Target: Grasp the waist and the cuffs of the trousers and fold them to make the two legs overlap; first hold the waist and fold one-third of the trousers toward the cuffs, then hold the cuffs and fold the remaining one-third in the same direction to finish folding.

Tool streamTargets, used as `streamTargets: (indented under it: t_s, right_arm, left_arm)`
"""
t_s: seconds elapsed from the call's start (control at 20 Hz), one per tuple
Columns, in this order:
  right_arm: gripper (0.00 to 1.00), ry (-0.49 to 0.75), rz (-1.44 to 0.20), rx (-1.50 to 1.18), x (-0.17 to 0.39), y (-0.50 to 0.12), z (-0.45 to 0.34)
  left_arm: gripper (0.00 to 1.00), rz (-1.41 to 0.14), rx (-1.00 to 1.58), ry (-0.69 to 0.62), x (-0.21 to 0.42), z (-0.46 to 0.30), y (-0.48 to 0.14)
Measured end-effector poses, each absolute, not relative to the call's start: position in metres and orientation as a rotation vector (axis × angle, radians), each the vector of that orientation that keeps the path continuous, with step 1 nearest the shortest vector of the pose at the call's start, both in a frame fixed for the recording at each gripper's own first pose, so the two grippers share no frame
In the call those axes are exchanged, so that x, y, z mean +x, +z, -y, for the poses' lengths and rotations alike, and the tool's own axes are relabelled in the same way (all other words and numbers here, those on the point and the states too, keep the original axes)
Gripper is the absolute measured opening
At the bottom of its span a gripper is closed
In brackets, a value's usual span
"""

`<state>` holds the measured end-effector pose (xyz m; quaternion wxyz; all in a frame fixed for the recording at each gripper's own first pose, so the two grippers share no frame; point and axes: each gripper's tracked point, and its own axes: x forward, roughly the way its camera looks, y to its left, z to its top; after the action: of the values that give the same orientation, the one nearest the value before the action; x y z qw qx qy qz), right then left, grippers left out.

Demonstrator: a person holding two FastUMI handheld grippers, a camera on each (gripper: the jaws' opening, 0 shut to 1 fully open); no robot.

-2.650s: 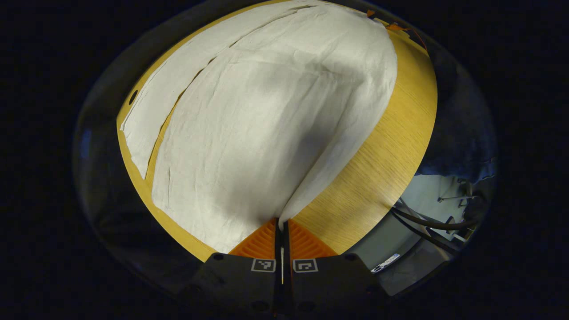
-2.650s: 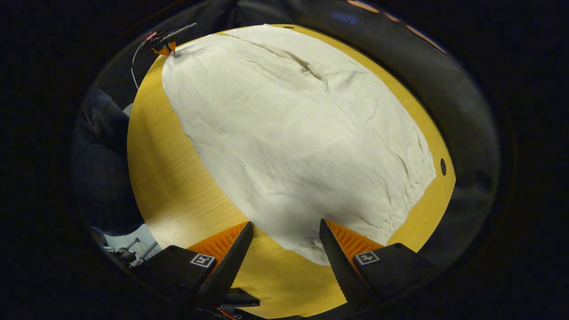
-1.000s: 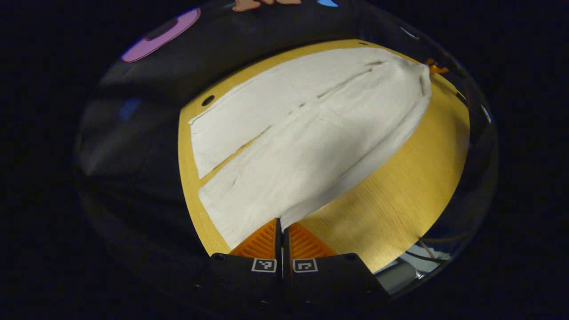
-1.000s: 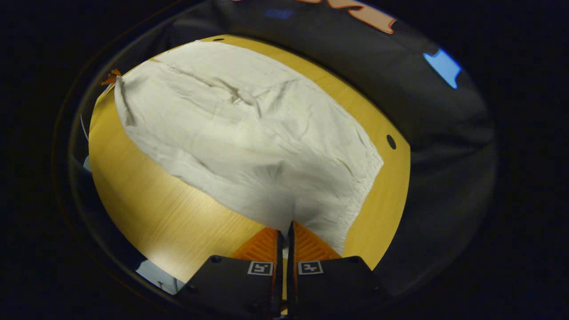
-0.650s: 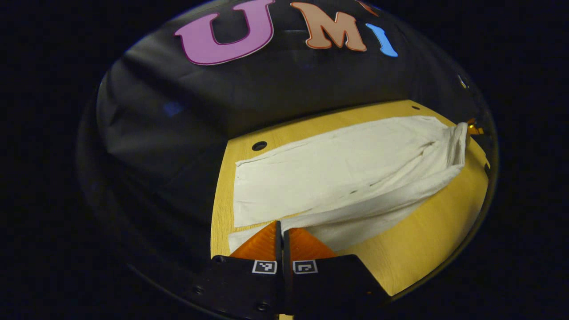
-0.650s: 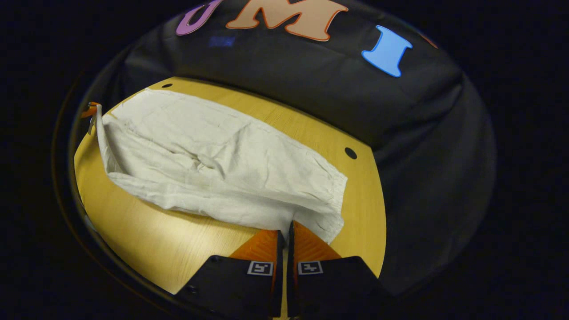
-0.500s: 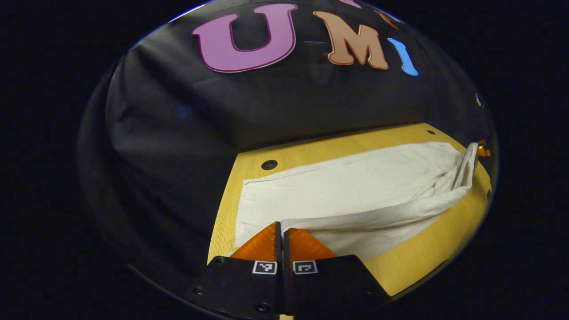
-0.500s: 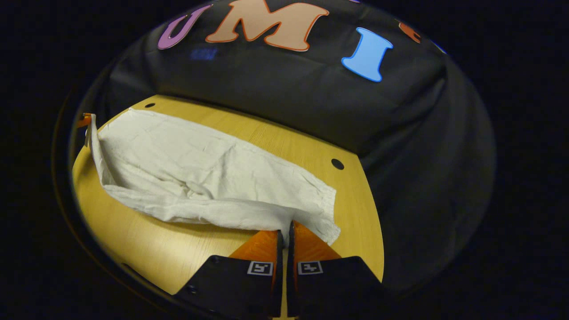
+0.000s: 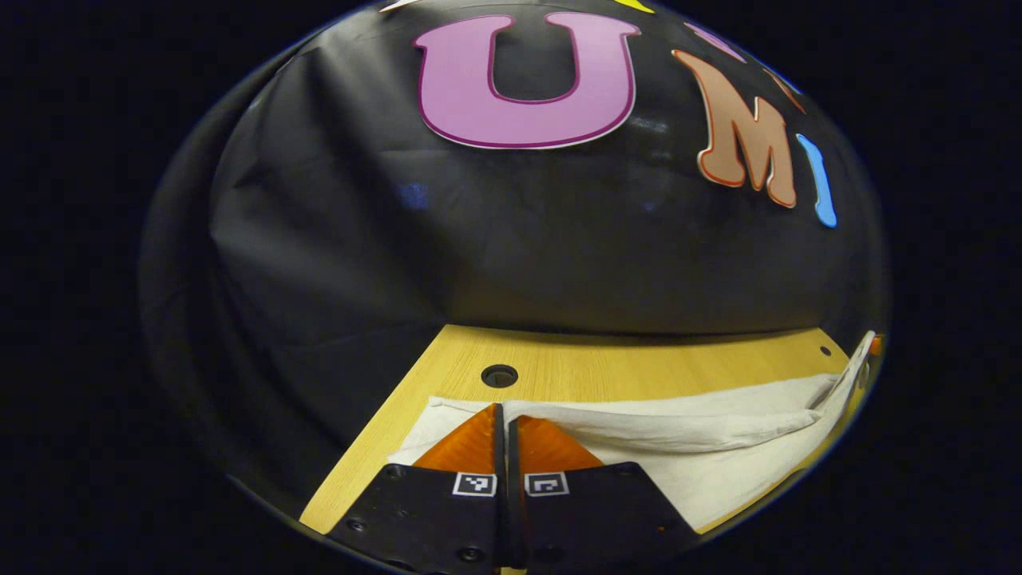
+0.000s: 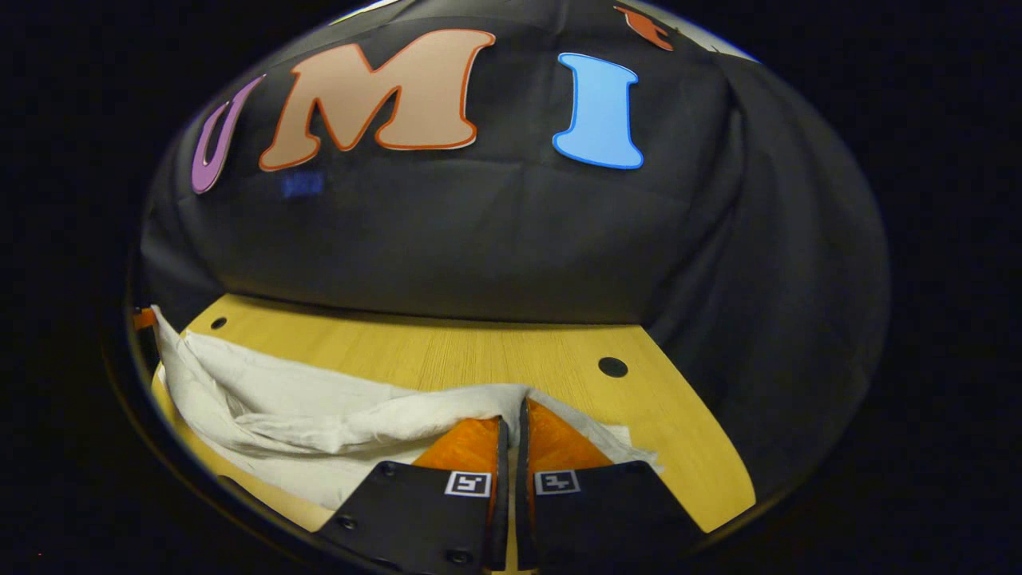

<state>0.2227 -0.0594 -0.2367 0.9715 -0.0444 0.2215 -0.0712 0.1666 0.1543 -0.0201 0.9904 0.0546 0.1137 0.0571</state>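
1. The off-white cotton trousers [image 9: 703, 447] lie on the yellow wooden table [image 9: 607, 371], one edge lifted into a long fold above the rest of the cloth.
2. My left gripper [image 9: 501, 409] is clenched on that raised edge.
3. My right gripper [image 10: 512, 399] pinches the trousers [image 10: 319, 423] likewise.
4. A round hole [image 10: 612, 366] sits in the tabletop near the black cloth wall [image 10: 495, 239].
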Motion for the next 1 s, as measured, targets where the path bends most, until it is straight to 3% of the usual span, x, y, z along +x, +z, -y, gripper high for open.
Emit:
streamTargets:
  t_s: [0.35,0.45,0.5,0.55,0.6,0.7,0.75,1.0]
  right_arm:
    - [0.06,-0.114,-0.495,-0.023,0.305,-0.316,0.052]
    - [0.09,-0.101,-0.519,-0.006,0.309,-0.332,0.050]
    - [0.17,-0.098,-0.530,0.009,0.312,-0.339,0.050]
    - [0.16,-0.093,-0.541,0.032,0.312,-0.342,0.050]
    - [0.39,-0.081,-0.543,0.056,0.312,-0.342,0.049]
    - [0.87,-0.077,-0.531,0.062,0.312,-0.333,0.049]
    - [0.98,-0.071,-0.521,0.058,0.311,-0.326,0.050]
    - [0.96,-0.063,-0.492,0.019,0.290,-0.293,0.061]
  left_arm:
    - [0.00,-0.259,0.112,0.190,0.166,-0.160,-0.020]
    - [0.00,-0.274,0.111,0.197,0.163,-0.161,-0.020]
    - [0.00,-0.273,0.094,0.190,0.162,-0.159,-0.021]
    - [0.02,-0.266,0.065,0.187,0.160,-0.157,-0.017]
    - [0.13,-0.261,0.036,0.191,0.158,-0.155,-0.019]
    - [0.70,-0.257,0.004,0.226,0.149,-0.159,-0.020]
    - [0.99,-0.256,-0.015,0.227,0.146,-0.156,-0.018]
    - [0.95,-0.193,-0.046,0.228,0.154,-0.158,-0.016]
